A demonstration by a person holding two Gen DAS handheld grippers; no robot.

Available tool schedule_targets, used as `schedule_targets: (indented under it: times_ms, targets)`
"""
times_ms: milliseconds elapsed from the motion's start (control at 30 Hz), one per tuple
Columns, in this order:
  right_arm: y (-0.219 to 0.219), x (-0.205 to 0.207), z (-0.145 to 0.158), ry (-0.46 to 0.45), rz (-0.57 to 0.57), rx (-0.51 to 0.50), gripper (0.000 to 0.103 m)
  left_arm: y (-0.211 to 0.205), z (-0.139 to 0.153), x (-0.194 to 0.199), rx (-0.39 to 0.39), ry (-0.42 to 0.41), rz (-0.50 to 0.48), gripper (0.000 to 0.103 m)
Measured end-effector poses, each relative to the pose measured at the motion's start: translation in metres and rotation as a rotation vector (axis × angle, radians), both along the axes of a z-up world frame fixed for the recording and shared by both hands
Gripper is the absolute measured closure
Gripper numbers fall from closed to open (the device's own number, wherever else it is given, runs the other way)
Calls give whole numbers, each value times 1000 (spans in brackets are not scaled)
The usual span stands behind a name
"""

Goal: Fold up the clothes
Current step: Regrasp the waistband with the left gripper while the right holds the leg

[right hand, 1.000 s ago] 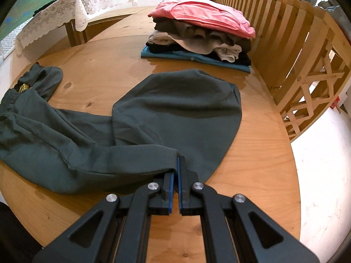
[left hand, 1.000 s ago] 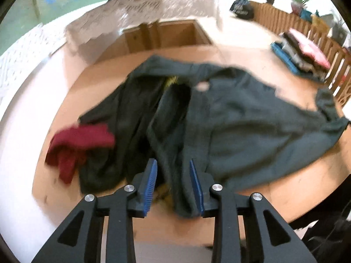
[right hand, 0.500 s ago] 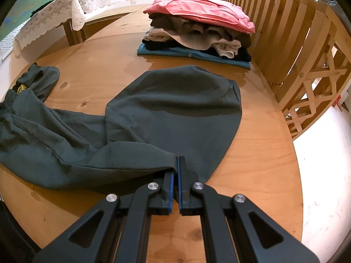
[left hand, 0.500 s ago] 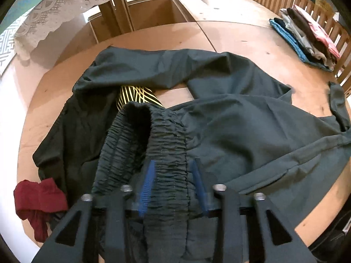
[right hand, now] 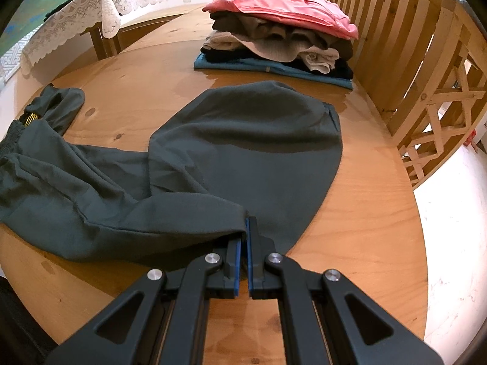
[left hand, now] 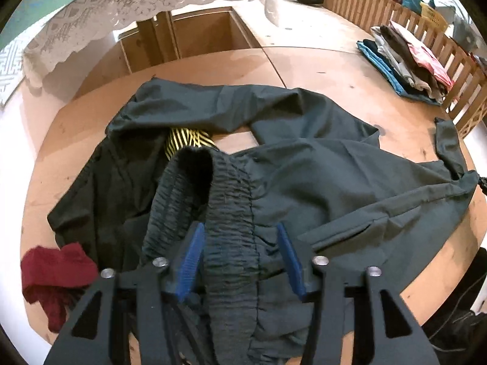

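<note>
Dark green trousers (left hand: 319, 188) lie spread across the round wooden table (left hand: 319, 70). My left gripper (left hand: 239, 228) points down over their gathered elastic waistband (left hand: 231, 200). Its jaws are opening, and the waistband runs between the blue pads with a gap on the right side. In the right wrist view the trousers (right hand: 243, 140) reach across the table (right hand: 365, 213). My right gripper (right hand: 247, 222) is shut on the hem of the near leg, close to the table's front edge.
A black garment (left hand: 100, 188) lies left of the waistband, with a yellow striped piece (left hand: 185, 140) showing and a red garment (left hand: 54, 270) at the table's left edge. A stack of folded clothes (right hand: 280, 36) sits at the back beside a wooden fence (right hand: 411, 45). A lace-covered table (left hand: 121, 3) stands beyond.
My left gripper moved forward onto the trousers' waistband, which now lies between its jaws, and the jaws stand wider than half a second ago. The right gripper kept its hold and place.
</note>
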State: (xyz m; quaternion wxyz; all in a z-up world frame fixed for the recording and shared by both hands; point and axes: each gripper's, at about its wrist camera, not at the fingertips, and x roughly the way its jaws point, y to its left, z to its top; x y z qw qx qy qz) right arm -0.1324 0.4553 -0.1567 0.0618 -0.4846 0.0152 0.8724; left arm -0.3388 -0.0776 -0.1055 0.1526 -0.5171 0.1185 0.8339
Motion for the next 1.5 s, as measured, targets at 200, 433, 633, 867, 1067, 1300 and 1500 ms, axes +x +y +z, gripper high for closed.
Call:
schedule_targets:
  times_ms: [200, 433, 633, 867, 1067, 1300, 1500]
  targets:
    - [-5, -5, -2, -12, 12, 5, 101, 14, -25, -26, -51, -63, 2, 52]
    - [4, -3, 3, 14, -11, 5, 101, 8, -29, -11, 35, -54, 17, 103]
    - [9, 2, 7, 29, -23, 2, 101, -20, 15, 26, 175, 40, 56, 103]
    - [-1, 4, 4, 4, -11, -9, 100, -6, -8, 10, 30, -14, 5, 58]
    - [-10, 2, 4, -16, 9, 24, 100, 15, -39, -15, -7, -54, -47, 56]
    - [-9, -10, 4, -23, 19, 15, 100, 22, -55, -30, 23, -113, -55, 103]
    - [-5, -21, 5, -27, 17, -48, 100, -6, -28, -36, 130, -125, 13, 103]
